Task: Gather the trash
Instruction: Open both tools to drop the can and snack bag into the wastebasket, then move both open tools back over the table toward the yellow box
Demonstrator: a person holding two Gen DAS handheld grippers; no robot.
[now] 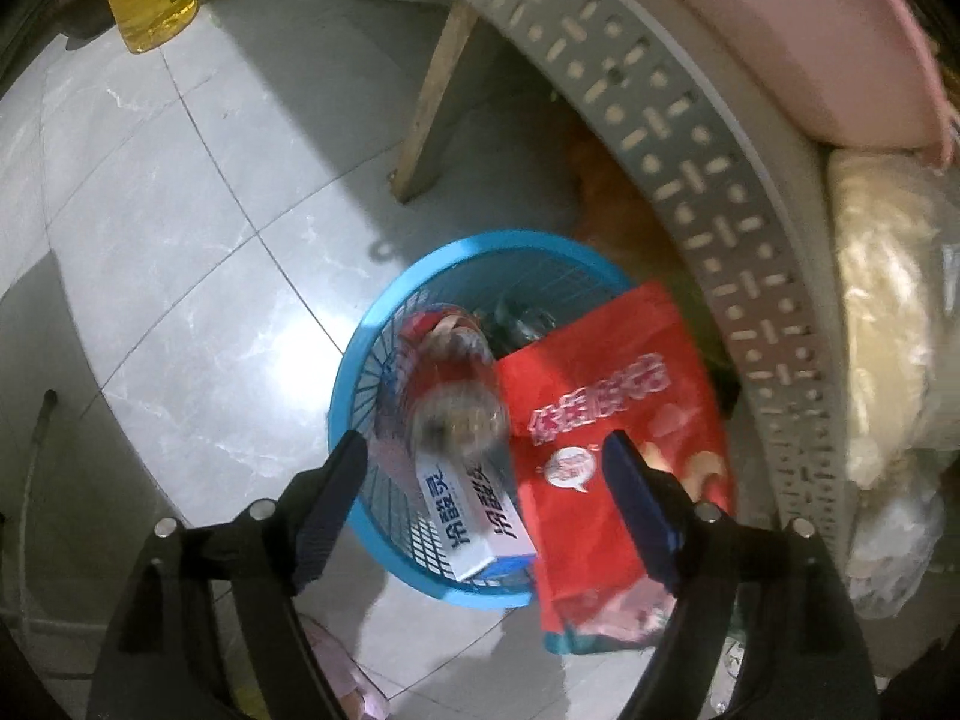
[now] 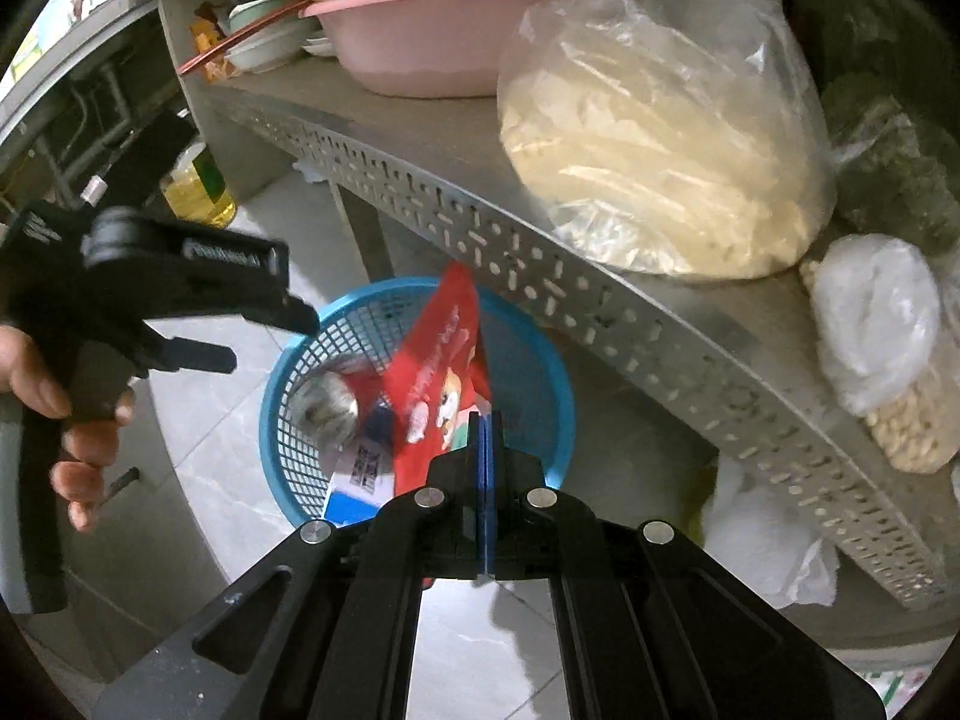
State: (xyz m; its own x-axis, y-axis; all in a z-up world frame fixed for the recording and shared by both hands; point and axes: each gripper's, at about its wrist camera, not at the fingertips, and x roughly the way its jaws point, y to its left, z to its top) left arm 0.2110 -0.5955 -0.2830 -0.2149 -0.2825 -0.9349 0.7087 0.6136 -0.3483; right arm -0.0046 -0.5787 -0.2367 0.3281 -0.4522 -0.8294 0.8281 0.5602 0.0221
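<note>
We see the grey perforated shelf point(image 2: 522, 252) beyond and to the right of both grippers, bearing a pink basin point(image 2: 420, 36) and a clear bag of pale strips point(image 2: 654, 144). Below it, on the tiled floor point(image 1: 180, 228), stands the blue basket point(image 1: 384, 324), directly ahead of and beneath both sets of fingers.

The red snack bag point(image 2: 432, 360) is the largest piece of trash. We find the right gripper point(image 2: 486, 420) clamped flat on its lower edge, fingers pressed together with the film between them. From that grip the bag rises away from the gripper, its long axis running toward the far rim of the basket and its top corner pointing at the shelf; from the left wrist its printed face point(image 1: 600, 420) lies beside the right-hand finger, overhanging the basket's near rim.

The left gripper point(image 1: 486, 480) hangs over the basket with its fingers spread wide and nothing pressed between them. Below that gap a clear plastic bottle point(image 1: 456, 384), blurred, lies in the basket with its long axis running away from the gripper. Nearer the fingers lies a white and blue carton point(image 1: 474, 510), its long axis tilted toward the near rim.

A hand point(image 2: 66, 414) holds the left gripper's handle.
</note>
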